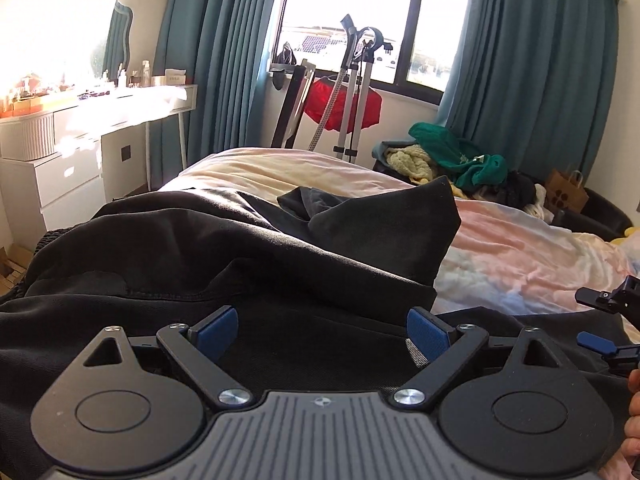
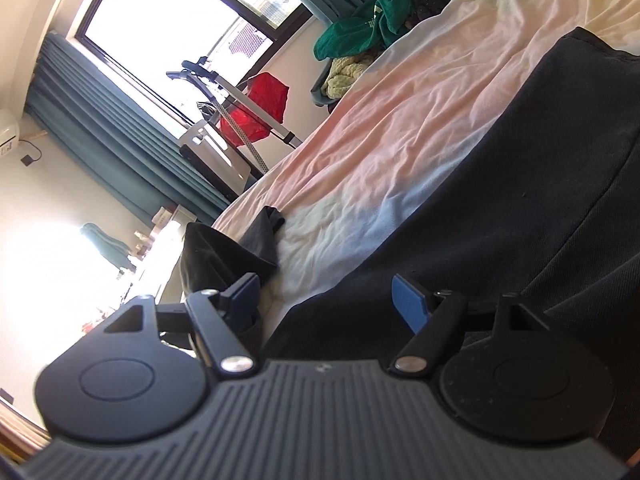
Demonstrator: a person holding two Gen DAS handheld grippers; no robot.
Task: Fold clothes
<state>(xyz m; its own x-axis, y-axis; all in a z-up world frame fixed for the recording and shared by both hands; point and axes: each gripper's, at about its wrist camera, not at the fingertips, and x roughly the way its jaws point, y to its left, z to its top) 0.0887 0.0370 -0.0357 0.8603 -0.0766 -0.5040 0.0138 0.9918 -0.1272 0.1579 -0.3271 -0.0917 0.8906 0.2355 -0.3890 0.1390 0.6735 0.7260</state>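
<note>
Here, in the left wrist view, we see the left gripper [image 1: 322,332] with its blue pads spread wide and nothing between them, poised low over the black garment [image 1: 208,256]. The garment lies rumpled across the near part of the bed [image 1: 520,256], one corner [image 1: 420,216] standing up in a soft peak. At the right edge the right gripper [image 1: 604,320] enters, just beside the cloth's border.

In the right wrist view, tilted steeply, we see the right gripper [image 2: 330,300] likewise released, its jaws apart and holding nothing. The black garment [image 2: 520,220] fills the right half of the view over the pastel bed [image 2: 400,140]; a further fold of it [image 2: 224,256] rises past the left finger. Whether the pads touch the cloth we cannot tell from this angle.

We judge the fabric a fairly heavy twill: limp, not slippery, not fragile. It should be pinched at a stitched hem or corner, where the layers are thick enough to hold.
</note>
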